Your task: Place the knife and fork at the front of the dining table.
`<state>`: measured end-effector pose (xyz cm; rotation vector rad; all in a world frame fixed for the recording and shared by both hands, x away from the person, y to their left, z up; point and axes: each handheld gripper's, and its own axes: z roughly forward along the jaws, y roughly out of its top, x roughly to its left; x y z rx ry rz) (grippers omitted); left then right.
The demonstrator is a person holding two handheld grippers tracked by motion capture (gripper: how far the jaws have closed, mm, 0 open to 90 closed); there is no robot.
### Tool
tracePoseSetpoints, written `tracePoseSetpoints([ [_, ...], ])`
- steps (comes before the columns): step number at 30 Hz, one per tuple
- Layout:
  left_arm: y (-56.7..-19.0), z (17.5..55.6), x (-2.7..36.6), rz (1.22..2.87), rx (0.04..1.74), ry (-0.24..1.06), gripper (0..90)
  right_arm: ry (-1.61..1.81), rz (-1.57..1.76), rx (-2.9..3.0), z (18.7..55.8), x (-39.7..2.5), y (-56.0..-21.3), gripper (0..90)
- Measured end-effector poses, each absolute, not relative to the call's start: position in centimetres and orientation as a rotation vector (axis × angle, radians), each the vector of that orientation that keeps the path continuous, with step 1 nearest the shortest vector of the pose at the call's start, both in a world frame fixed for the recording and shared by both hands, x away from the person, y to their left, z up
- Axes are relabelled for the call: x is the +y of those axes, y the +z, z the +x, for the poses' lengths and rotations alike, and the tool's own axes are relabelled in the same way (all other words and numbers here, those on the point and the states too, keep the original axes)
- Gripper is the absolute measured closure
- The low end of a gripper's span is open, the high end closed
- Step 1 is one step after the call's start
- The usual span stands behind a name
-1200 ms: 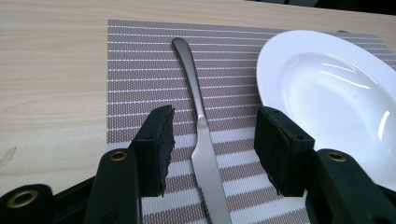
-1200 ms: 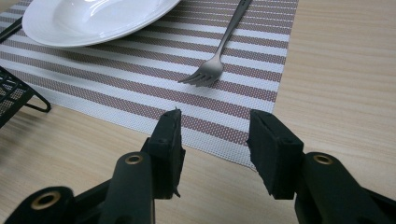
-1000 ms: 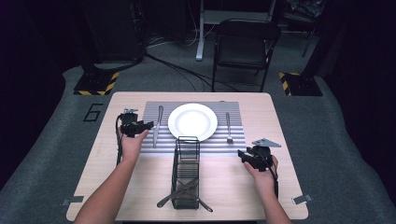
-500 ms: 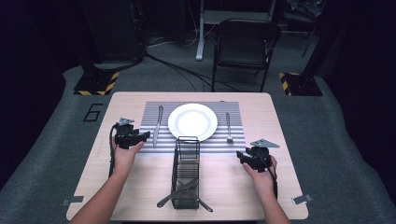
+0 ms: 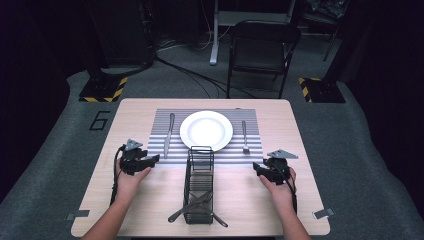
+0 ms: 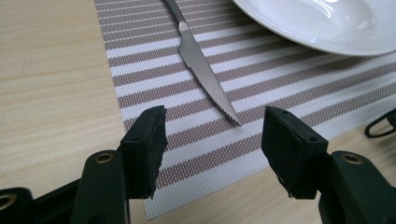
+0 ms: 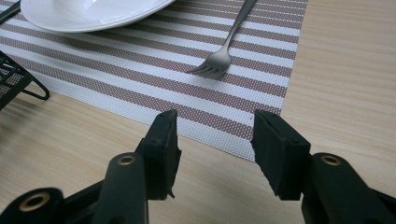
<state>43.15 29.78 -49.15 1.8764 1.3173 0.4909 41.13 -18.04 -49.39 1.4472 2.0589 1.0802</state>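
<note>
Both hands have drawn back toward the near edge since a second ago: the left gripper [image 5: 142, 161], which stood up beside the knife, now sits lower, off the near left corner of the striped placemat [image 5: 165, 152], and the right gripper [image 5: 265, 167] has slid a little nearer the person too.

From where I stand, the left gripper's jaws are spread wide with nothing between them; its own view looks over the mat's corner at the knife [image 6: 201, 70], whose serrated tip points back at the gap. The knife lies on the mat, just left of the white plate [image 5: 206, 130]. The right gripper's jaws are likewise apart and empty, hovering over bare wood just short of the mat's near right corner, with the fork [image 7: 224, 51] lying beyond them on the stripes, tines toward the jaws, to the right of the plate.

Between the two hands stands a black wire caddy [image 5: 200, 185], running from the mat's near edge toward the person, with cutlery [image 5: 192, 207] lying crossed at its near end. It separates the grippers. Past the wooden table [image 5: 300, 200] a black folding chair [image 5: 262, 50] faces in, cables trailing over the floor.
</note>
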Motion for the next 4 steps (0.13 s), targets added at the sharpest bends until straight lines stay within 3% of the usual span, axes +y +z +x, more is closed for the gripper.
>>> tracePoseSetpoints([
  [4,-49.49,42.88,29.94,1.882,1.313,0.497,38.8,1.063,1.443,2.062,41.09,-18.13,-49.48,47.5],
])
